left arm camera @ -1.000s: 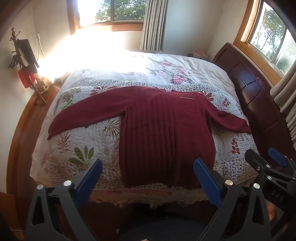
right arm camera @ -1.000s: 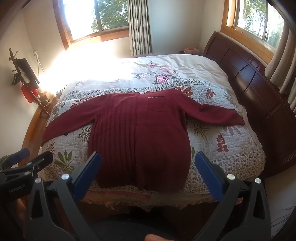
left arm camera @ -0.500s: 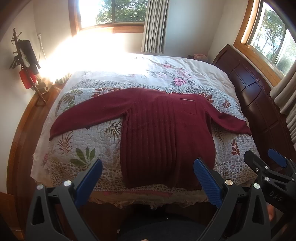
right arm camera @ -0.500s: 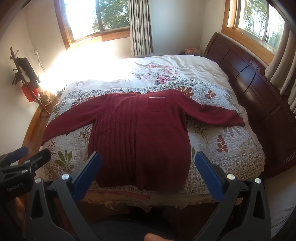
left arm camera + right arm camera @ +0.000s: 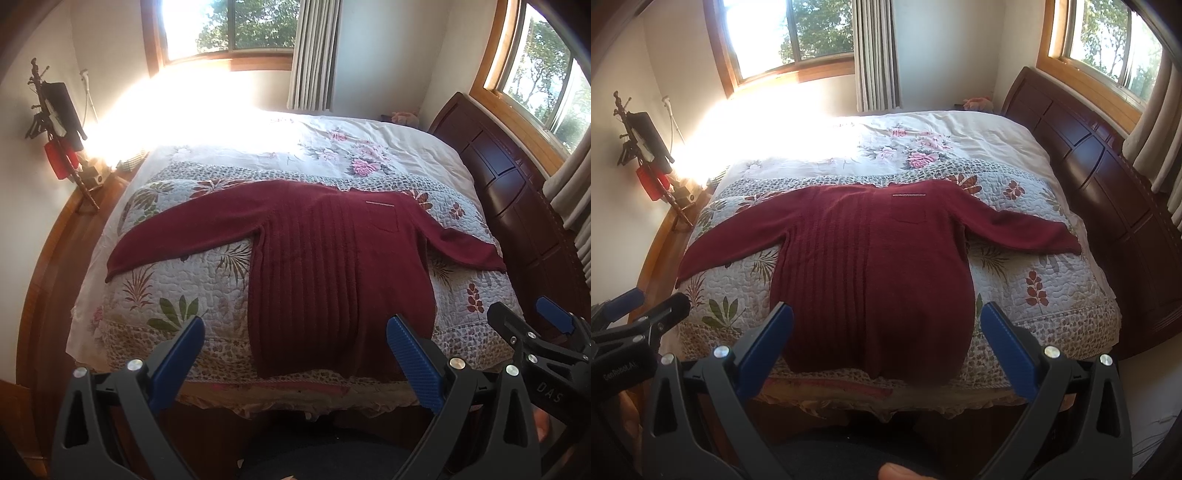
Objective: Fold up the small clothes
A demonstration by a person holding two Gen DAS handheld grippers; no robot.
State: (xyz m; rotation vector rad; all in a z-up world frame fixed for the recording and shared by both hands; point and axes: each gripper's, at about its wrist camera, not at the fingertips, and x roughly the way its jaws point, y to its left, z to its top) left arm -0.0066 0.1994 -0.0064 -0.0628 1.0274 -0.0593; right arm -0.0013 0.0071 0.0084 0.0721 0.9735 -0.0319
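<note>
Maroon sweater (image 5: 332, 266) lies flat on the bed (image 5: 388, 155), sleeves spread out, hem just past our jaws. We've got the left gripper (image 5: 295, 343) and right gripper (image 5: 886, 328) both released, jaws wide apart, holding nothing, hovering short of the bed's near edge.

A dark red sweater (image 5: 332, 266), knitted in vertical ribs, lies on a pale quilt (image 5: 207, 291) patterned with green and rust-red leaves and a speckled brown border. Beyond it is a cream sheet (image 5: 369, 147) with pink roses. The headboard (image 5: 1108, 192) is dark reddish-brown wood; the window frames (image 5: 798, 74) are honey-coloured. Each black tool, left tool (image 5: 295, 347) and right tool (image 5: 886, 332), has blue pads (image 5: 768, 343).
</note>
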